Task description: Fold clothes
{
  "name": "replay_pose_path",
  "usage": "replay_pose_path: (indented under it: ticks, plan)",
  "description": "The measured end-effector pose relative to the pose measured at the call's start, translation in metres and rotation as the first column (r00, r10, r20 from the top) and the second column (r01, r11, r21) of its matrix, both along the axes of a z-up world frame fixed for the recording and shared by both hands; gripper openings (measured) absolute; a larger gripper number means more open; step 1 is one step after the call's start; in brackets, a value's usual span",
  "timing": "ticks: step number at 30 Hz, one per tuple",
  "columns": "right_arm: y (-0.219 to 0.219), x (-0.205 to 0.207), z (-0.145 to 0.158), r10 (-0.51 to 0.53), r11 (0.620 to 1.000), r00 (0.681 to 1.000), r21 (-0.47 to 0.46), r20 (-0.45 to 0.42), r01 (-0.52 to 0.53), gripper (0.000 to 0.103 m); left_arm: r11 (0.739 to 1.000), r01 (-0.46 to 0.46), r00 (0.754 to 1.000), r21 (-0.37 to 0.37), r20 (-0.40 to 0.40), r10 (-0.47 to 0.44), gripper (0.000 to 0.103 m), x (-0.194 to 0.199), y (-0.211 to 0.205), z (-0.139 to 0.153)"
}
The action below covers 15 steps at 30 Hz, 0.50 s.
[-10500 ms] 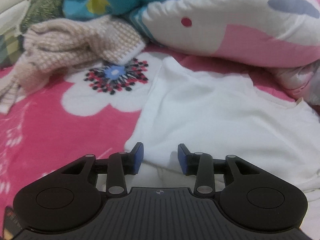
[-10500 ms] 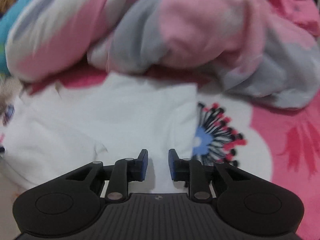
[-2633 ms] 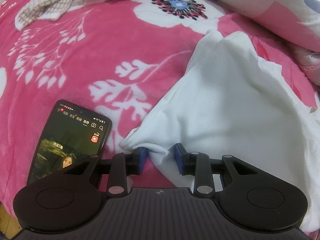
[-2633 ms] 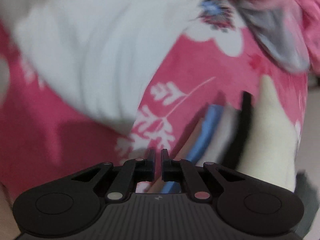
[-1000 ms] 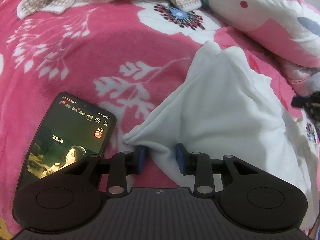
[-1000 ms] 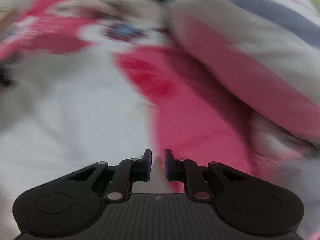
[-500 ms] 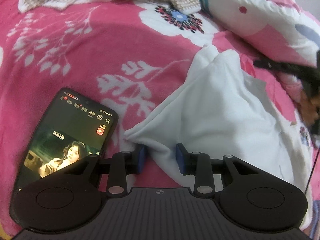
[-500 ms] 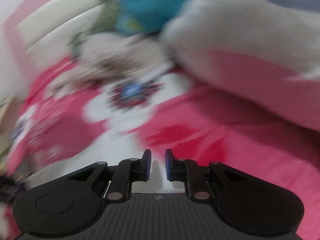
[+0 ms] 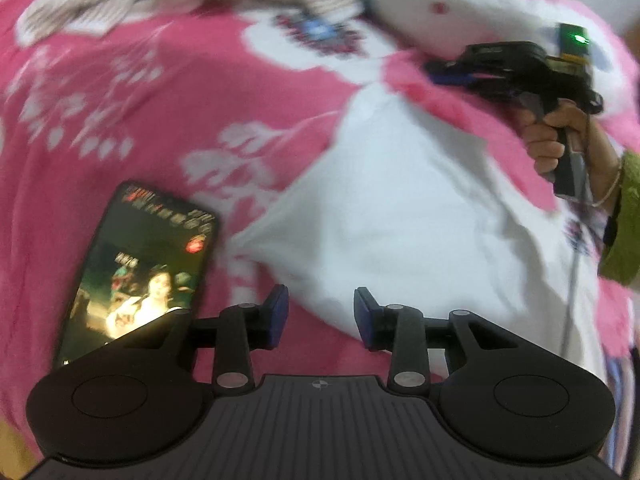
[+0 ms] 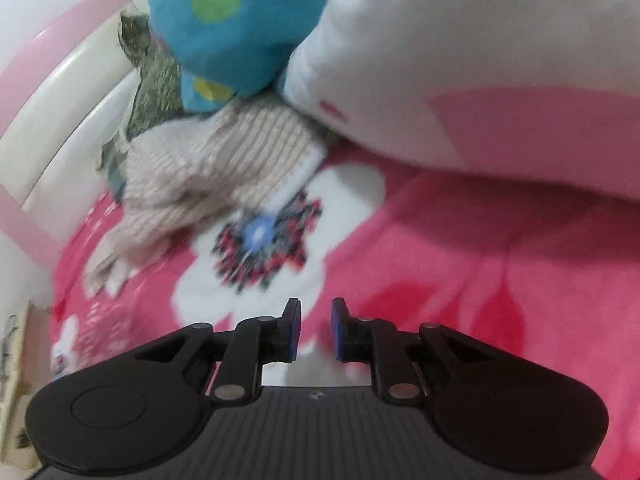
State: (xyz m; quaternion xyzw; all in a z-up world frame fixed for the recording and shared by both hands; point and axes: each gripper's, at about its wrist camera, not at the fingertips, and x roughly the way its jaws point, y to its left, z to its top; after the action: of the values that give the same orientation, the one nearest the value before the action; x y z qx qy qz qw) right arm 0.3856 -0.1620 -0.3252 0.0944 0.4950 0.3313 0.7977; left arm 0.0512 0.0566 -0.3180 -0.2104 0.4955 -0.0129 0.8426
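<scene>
Just beyond open left claw [image 9: 320, 318]: white garment [image 9: 400, 216], seemingly unheld.

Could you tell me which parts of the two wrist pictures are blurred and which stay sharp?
Left wrist view: the pink blanket, white shirt and phone are smeared by motion, while the left gripper is crisp. Right wrist view: the knit sweater and the flower print are blurred, the right gripper is sharp, and the fisheye bends the edges.
</scene>
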Motion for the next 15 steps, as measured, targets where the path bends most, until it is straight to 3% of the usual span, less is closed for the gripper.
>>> replay_pose_path:
  ticks: [3, 7, 12, 15]
  plan:
    - [0.000, -0.014, 0.007, 0.001, 1.000, 0.987, -0.007, -0.160, -0.002, 0.038, 0.998, 0.046, 0.998, 0.052, 0.044, -0.048, 0.044, 0.013, -0.003, 0.008]
    - [0.026, -0.028, -0.003, -0.030, 0.998, 0.950, -0.064, -0.311, 0.011, 0.054, 0.985, 0.044, 0.998, 0.167, 0.035, -0.051, 0.044, 0.048, 0.004, -0.006]
    - [0.056, -0.025, -0.014, -0.043, 0.984, 0.943, -0.179, -0.330, -0.018, 0.063, 0.977, 0.131, 0.989, 0.167, -0.093, -0.117, 0.044, 0.077, 0.005, -0.034]
    - [0.074, -0.024, -0.021, -0.052, 0.968, 0.939, -0.247, -0.340, -0.036, 0.075, 0.984, 0.133, 0.986, 0.122, -0.113, -0.120, 0.044, 0.082, 0.011, -0.036]
